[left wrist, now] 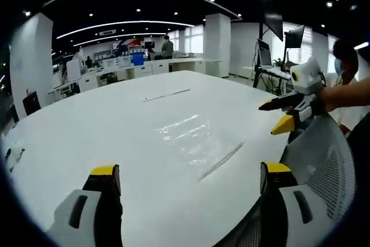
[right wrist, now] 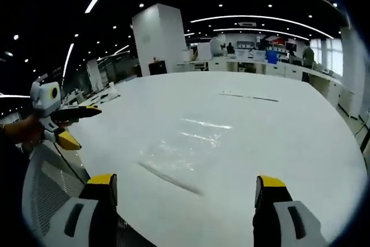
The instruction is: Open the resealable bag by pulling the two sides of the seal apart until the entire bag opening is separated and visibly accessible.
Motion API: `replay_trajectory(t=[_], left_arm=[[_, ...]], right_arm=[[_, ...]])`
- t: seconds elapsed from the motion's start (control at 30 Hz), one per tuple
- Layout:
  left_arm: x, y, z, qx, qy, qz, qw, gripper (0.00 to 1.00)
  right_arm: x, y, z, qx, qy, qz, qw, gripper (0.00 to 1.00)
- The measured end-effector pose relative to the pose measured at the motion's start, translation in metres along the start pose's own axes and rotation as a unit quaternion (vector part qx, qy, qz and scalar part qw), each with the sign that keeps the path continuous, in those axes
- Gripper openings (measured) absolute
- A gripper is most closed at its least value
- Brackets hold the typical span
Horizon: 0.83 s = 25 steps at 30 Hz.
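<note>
A clear resealable bag (left wrist: 193, 134) lies flat on the white table (left wrist: 115, 120), its dark seal strip (left wrist: 222, 160) nearest me. My left gripper (left wrist: 191, 172) hovers open just short of the seal, nothing between its yellow-tipped jaws. The right gripper (left wrist: 276, 116) comes in from the right, held in a hand, open and off the table edge. In the right gripper view the bag (right wrist: 182, 148) and its seal strip (right wrist: 170, 179) lie ahead of my open right gripper (right wrist: 186, 183). There the left gripper (right wrist: 82, 125) is at the left, open.
A grey mesh chair back (left wrist: 324, 160) stands at the table's near edge, also seen in the right gripper view (right wrist: 46, 189). A thin strip (left wrist: 167, 95) lies farther across the table. Desks, white pillars (left wrist: 217, 44) and people fill the office behind.
</note>
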<state>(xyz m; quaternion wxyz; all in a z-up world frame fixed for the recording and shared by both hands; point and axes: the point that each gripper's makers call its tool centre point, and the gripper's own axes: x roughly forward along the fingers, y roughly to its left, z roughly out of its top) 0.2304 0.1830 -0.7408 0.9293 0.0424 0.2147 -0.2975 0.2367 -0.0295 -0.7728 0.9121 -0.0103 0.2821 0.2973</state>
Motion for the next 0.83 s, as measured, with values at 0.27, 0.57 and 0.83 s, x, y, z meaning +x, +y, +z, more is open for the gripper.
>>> replay_trajectory(t=[0.27,0.57,0.83], left_arm=[[0.0002,0.0009,0.0000,0.001,0.004,-0.001,1.0000,0.99],[-0.0005,-0.0045,0.0020,0.002,0.003,-0.017,0.9998,0.99],[-0.0004,-0.0012,-0.0020,0.004,0.011,-0.014,0.9998,0.99]], right_arm=[[0.0000,0.0015,-0.0017,0.001,0.002,0.001,1.0000,0.99],[-0.0008,0.0035,0.0000,0.010,-0.007,0.005,0.9999,0.99],[-0.0009,0.0047,0.0006,0.020,-0.012,0.006,0.9997,0.98]])
